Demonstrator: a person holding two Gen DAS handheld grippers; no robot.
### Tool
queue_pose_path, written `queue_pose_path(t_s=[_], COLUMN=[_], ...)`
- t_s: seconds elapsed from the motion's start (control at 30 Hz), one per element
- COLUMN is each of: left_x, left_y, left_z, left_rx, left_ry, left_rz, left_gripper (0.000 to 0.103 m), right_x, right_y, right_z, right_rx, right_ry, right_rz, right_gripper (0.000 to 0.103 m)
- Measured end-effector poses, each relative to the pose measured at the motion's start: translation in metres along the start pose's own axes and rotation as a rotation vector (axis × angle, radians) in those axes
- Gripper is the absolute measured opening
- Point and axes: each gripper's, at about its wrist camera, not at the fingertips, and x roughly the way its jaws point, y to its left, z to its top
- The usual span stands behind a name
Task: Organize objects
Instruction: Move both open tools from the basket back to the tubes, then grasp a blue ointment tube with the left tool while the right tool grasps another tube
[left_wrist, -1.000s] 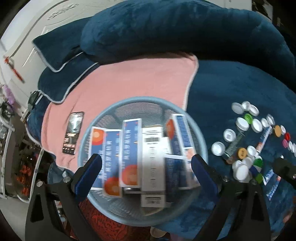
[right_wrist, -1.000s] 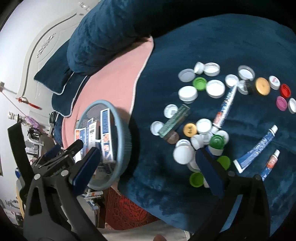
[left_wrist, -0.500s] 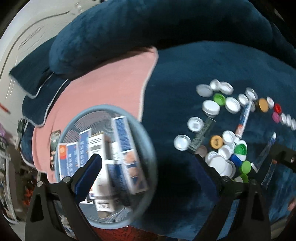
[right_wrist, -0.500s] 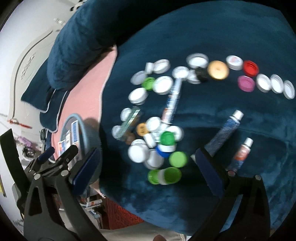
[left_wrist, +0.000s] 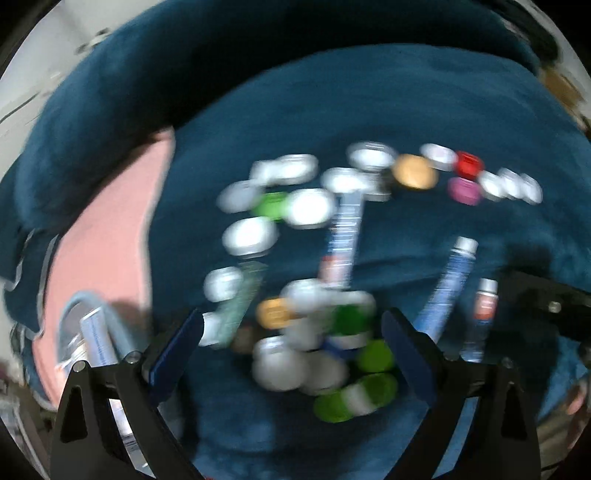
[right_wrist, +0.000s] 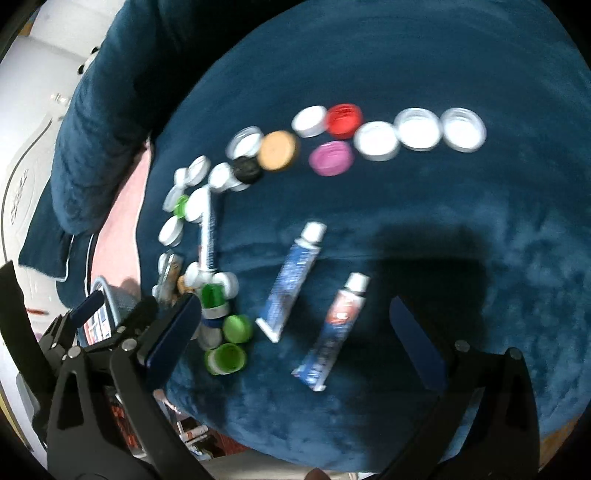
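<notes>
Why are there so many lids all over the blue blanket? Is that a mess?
Yes. Loose bottle caps and three tubes lie scattered on the blue blanket, some heaped, while the basket already holds boxes.

blanket (right_wrist: 369, 55): plush cloth, matt | caps (right_wrist: 419, 129): smooth plastic | tubes (right_wrist: 291, 280): glossy

Caps (right_wrist: 380, 140) crowd left; bare blanket (right_wrist: 498, 258) right (shadowed) gives passage.
</notes>
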Motion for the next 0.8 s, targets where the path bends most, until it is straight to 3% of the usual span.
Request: queue_pose_path(t_s=[0.1,0.17,0.43,0.5,0.53,0.57,0.7,0.8], left_x=[0.008,0.014,0.052,0.055,0.056,0.058,0.054,0.051], left_y=[-0.039,-0.055,-0.084,-0.089,-0.090,-0.091,-0.083,-0.063], left_z=[0.003,0.005,0.011,0.011,0.011,0.011,0.012,0.015], left_rx=[0.098,0.145,0.220,0.231,0.235,0.231,0.204,0.120], left_ry=[0.015,0.017,0.104,0.106,0.115,0.135,0.136,0.124], left_rz=[-0.057,-0.073,-0.132,-0.161,-0.180,-0.209,-0.178,-0.170], left_gripper=[0.098,0.090,0.079,0.063,0.037,0.026,0.024,0.023], right_x=[-0.005,-0.008,-0.007,-0.004,-0.004,-0.003,0.003,0.008], right_y=[-0.020,-0.031,-0.052,-0.050,-0.050,-0.048,-0.044,-0.041], right_z=[-0.001,-0.003,-0.009,-0.008,-0.008,-0.008,-0.011,-0.015], right_rx=[0.054,0.092,0.185,0.192,0.191,0.188,0.169,0.154], right_ry=[-0.013,-0.019,0.002,0.005,0.003,0.002,0.027,0.042], right_rz=[-0.002,0.002,0.036,0.043,0.043,0.040,0.031,0.007], right_gripper=[0.103,0.103,0.103,0.103,0.103,0.103,0.103,0.103])
